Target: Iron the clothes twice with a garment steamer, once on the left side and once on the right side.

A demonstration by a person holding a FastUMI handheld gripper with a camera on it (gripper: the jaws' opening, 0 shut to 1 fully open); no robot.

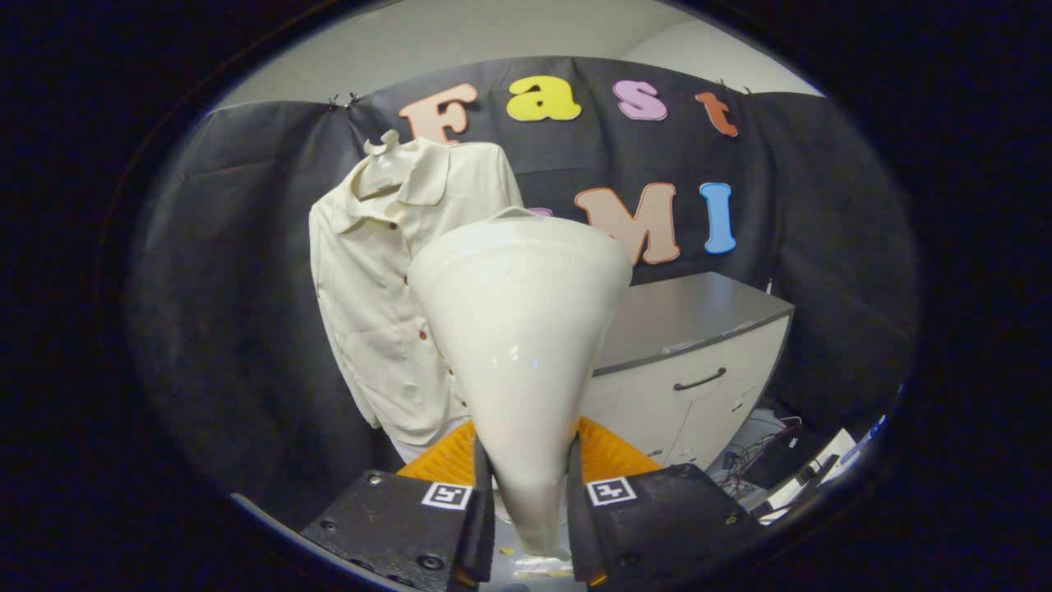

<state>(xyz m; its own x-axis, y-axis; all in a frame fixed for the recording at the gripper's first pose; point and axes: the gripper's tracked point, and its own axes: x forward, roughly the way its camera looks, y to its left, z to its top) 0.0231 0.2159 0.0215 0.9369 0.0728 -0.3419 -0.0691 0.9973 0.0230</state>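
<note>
Two passes are called for by the task, and judging from the gripper view neither can be confirmed as done: the steamer head is held off the garment, not against it.

Gripper view: the gripper has its jaws pinching the narrow neck of the steamer head, one finger on each side, both pressed to it. The head flares upward into a wide cream cone that blocks the middle of the scene. Beyond it and to the left hangs the cream shirt on a hanger, its collar up top and a row of dark buttons running down near the cone's left edge. The shirt's left half is open to sight; its right half lies behind the cone, so contact there cannot be told.

Room to move looks good on the left, where only dark cloth backs the shirt. On the right a grey-topped cabinet stands near, its front corner a likely snag for a right-side pass. Loose cables lie low at the far right.
</note>
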